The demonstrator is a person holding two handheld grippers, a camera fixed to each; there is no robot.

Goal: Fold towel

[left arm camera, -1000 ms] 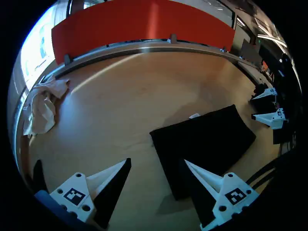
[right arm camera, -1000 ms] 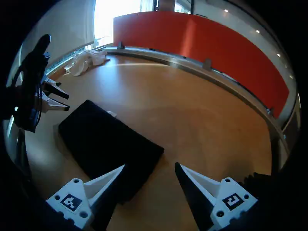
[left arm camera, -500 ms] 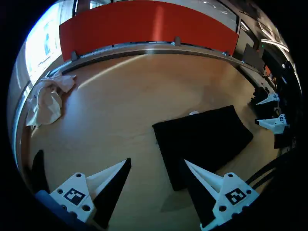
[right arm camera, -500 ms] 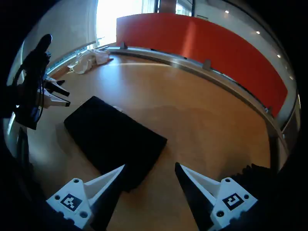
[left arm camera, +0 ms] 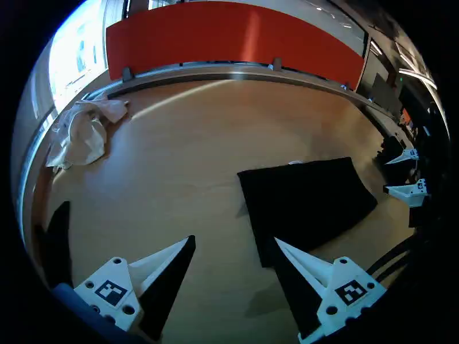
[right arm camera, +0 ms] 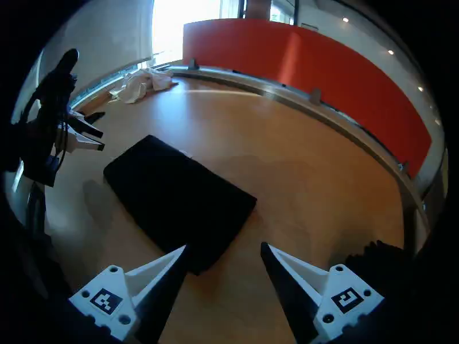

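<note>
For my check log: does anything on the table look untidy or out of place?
Only the white cloth, crumpled in a heap at the far corner of the table. The black towel lies flat, neatly folded.

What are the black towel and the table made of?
The black towel looks like soft, matte cloth: it lies limp and folded, with no shine. The table looks like smooth wood or wood veneer, maybe varnished: it is tan with a soft glare.

Flat on the counter (left arm camera: 189, 149), a folded towel (left arm camera: 307, 200), just ahead and right of the left claw (left arm camera: 233, 238), the right claw (left arm camera: 384, 175) beside its far end. Far left, near the counter's back edge, a crumpled cloth (left arm camera: 83, 135); along that edge, an upright panel (left arm camera: 229, 31).
</note>
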